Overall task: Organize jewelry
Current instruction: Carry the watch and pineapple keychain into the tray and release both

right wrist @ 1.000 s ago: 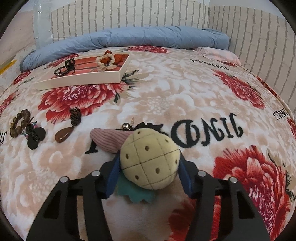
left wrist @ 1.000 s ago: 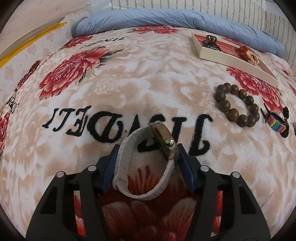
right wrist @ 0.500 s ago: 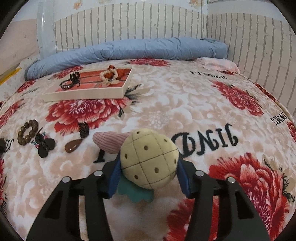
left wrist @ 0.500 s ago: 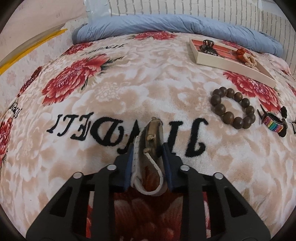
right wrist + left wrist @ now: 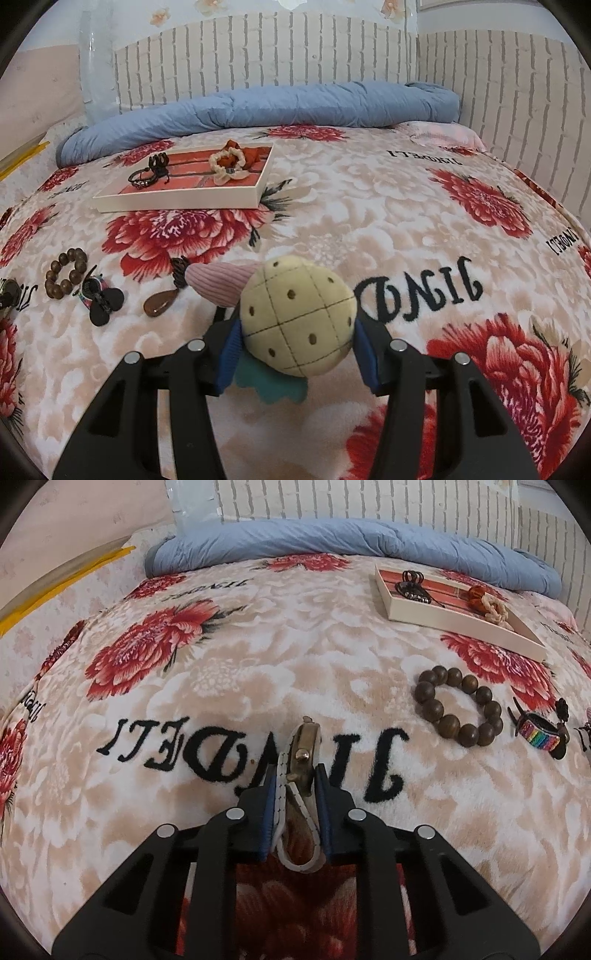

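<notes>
My left gripper (image 5: 295, 786) is shut on a wristwatch (image 5: 303, 753) with a white strap and brass case, held above the floral blanket. My right gripper (image 5: 297, 332) is shut on a yellow plush pineapple charm (image 5: 297, 314) with a teal leaf and a pink ribbed part (image 5: 218, 282), lifted off the bed. A white tray with a red floor (image 5: 177, 202) sits further back; it also shows in the left wrist view (image 5: 461, 622). It holds a black claw clip (image 5: 157, 164), a dark bracelet (image 5: 142, 179) and a cream scrunchie (image 5: 225, 166).
On the blanket lie a brown bead bracelet (image 5: 458, 710), a rainbow band (image 5: 539, 733), a black bow clip (image 5: 105, 302) and a brown teardrop pendant (image 5: 160, 302). A rolled blue duvet (image 5: 258, 107) lies along the brick-pattern wall behind the tray.
My left gripper closed on the watch, squeezing the strap flat, and lifted it. My right gripper rose with the pineapple charm; the view tilted up.
</notes>
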### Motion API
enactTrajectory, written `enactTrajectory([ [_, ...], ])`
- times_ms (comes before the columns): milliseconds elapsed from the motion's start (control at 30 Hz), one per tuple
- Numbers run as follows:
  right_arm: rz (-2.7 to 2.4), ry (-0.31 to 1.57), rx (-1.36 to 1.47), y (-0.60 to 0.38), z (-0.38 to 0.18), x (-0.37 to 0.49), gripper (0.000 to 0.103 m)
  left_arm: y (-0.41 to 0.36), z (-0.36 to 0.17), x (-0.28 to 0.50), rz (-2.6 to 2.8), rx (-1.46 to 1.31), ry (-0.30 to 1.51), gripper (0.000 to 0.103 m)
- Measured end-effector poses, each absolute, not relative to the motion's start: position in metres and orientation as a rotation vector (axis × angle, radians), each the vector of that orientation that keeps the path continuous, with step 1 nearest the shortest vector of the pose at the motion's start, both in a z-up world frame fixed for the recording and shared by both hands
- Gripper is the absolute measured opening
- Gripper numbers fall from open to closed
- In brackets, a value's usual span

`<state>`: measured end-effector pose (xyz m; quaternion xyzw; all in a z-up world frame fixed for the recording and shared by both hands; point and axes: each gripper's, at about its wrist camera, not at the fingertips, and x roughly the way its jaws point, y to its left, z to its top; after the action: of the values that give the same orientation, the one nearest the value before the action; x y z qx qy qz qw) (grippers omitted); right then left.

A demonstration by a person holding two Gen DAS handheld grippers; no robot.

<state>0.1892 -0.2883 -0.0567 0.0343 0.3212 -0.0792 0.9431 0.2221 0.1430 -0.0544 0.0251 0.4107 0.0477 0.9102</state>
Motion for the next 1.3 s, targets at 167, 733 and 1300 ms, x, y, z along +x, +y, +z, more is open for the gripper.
enactTrajectory([
  [167,-0.16,0.64,0.069,-0.286,-0.049,0.196,0.052,0.141,-0.041,0.227,0.088,0.048,0.816,0.018],
  [733,-0.121,0.56,0.092,-0.264,-0.011,0.294,0.052,0.072,0.028,0.318,-0.044,0.044,0.651,0.018],
  [1300,-0.1,0.595,0.107,-0.239,-0.024,0.436,0.052,-0.008,0.018,0.462,-0.156,-0.003,0.624,0.018],
])
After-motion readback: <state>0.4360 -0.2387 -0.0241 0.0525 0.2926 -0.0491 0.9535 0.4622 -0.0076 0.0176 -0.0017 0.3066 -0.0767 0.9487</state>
